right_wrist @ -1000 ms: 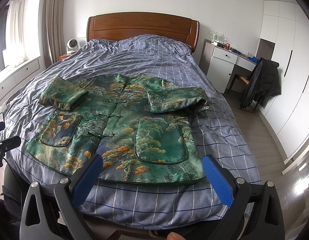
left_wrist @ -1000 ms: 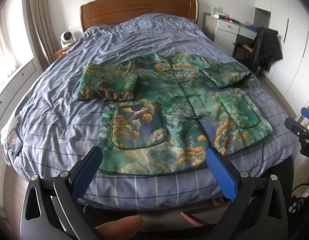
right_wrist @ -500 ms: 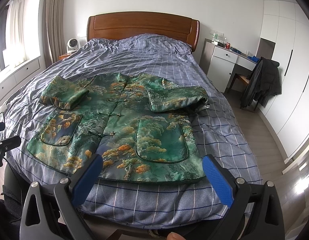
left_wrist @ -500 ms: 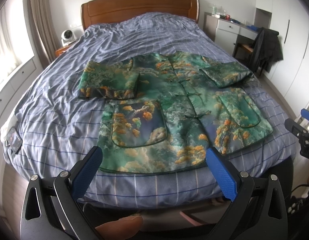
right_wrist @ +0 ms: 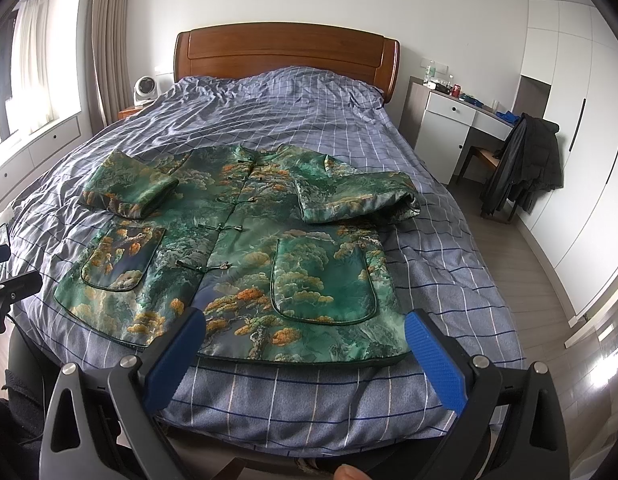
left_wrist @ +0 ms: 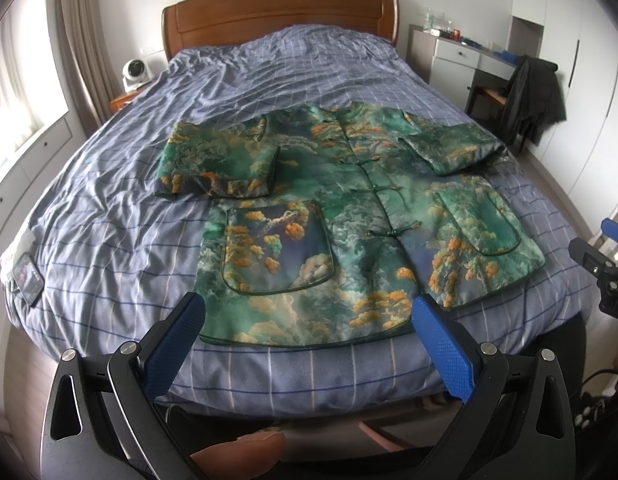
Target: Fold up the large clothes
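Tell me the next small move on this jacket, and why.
Probably lower both open tongs, left and right, onto the jacket hem: both sleeves are already folded in, the body still lies flat, and neither holds anything.

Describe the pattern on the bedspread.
The bedspread is blue-grey with a thin grid check, clearest in the right wrist view.

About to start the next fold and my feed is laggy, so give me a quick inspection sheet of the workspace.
Surface: bed with wrinkled blue checked cover.
Job's things: green jacket lies flat, front up, buttoned; both sleeves folded in over the chest.
Clutter: phone on the bed's left edge.
Grippers: left claw and right claw both open, empty, short of the hem.
Cables: nothing seen.
Surroundings: wooden headboard, small fan, desk, dark coat on a chair.
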The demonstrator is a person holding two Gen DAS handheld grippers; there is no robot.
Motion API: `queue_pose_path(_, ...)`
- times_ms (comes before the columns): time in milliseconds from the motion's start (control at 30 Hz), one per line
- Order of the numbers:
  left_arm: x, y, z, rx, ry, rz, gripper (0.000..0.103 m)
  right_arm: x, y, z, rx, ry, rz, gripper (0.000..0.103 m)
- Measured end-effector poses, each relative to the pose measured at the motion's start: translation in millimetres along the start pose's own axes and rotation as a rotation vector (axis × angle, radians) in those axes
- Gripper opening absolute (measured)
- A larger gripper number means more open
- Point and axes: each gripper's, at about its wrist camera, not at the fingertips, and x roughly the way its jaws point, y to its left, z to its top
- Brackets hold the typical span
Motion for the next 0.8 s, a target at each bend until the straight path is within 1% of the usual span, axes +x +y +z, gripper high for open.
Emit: queue_pose_path(800, 0.2, 1.3, 0.5, -0.003, 0.001, -0.001, 0.102, -0.8, 0.7, -1.0, 0.003, 0.002, 0.0, 0.101)
